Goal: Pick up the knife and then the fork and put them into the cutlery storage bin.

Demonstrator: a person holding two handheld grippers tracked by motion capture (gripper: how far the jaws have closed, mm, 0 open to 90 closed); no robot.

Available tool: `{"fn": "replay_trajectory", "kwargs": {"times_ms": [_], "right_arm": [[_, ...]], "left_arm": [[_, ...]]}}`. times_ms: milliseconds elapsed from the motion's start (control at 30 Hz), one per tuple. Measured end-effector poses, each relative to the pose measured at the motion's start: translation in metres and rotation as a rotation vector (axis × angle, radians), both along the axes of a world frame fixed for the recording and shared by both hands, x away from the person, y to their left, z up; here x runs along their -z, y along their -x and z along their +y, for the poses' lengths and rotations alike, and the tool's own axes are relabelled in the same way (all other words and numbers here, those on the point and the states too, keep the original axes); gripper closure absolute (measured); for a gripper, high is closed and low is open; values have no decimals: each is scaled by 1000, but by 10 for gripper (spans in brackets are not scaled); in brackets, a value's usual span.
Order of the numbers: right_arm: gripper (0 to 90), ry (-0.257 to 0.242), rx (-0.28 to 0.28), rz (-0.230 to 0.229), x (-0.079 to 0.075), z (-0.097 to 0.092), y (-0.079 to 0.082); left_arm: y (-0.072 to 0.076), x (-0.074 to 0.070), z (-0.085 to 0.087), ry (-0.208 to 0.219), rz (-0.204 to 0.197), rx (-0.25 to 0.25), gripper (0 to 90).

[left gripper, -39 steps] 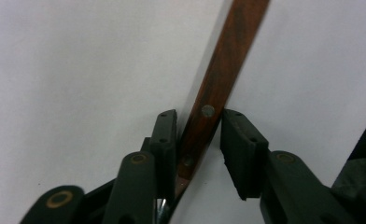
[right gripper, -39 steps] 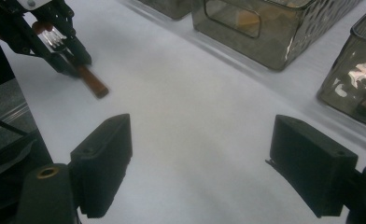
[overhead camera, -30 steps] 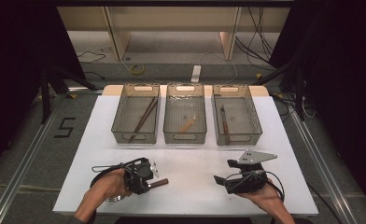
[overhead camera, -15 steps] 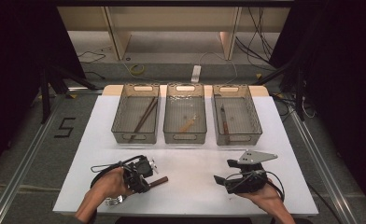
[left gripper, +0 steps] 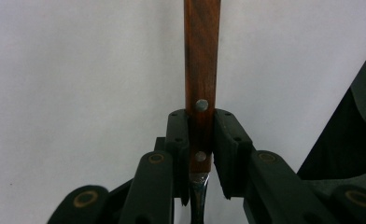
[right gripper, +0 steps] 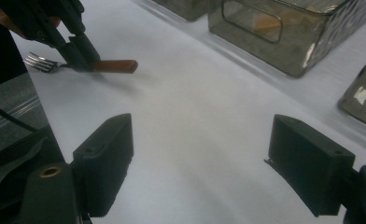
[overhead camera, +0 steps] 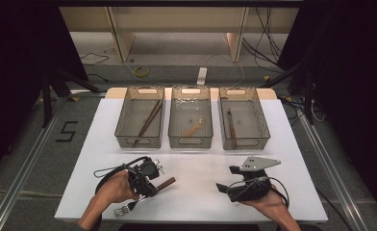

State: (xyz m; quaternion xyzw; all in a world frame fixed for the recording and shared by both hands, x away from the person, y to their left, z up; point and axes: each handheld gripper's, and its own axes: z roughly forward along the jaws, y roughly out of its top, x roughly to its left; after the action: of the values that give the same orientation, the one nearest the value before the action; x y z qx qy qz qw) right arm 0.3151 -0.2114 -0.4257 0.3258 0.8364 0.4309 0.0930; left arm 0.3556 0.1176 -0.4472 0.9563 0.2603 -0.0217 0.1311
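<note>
Left gripper (overhead camera: 145,180) jaws clamp the wooden-handled fork (left gripper: 200,88) low over the near tabletop (overhead camera: 196,168). Right gripper (overhead camera: 232,180) idle, jaws spread. Fork picked; likely binning in a tray (overhead camera: 190,142) remains.

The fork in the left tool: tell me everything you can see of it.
The fork has a reddish-brown wooden handle with two metal rivets and a shiny metal neck and tines. The left tool clamps it at the handle's riveted lower end, jaws pressing both sides. It lies nearly level just over the white table near its front edge, tines toward the person.
</note>
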Motion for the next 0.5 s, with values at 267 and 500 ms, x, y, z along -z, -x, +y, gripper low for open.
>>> {"fn": "replay_trajectory", "kwargs": {"times_ms": [267,500], "right_arm": [[229,10,-41,-15,-1,10,4],[229,22,-100,-36,-1,26,10]], "left_arm": [[-1,-2,-6,14,17,6,766],[-1,-3,-15,5,34,31,766]]}}
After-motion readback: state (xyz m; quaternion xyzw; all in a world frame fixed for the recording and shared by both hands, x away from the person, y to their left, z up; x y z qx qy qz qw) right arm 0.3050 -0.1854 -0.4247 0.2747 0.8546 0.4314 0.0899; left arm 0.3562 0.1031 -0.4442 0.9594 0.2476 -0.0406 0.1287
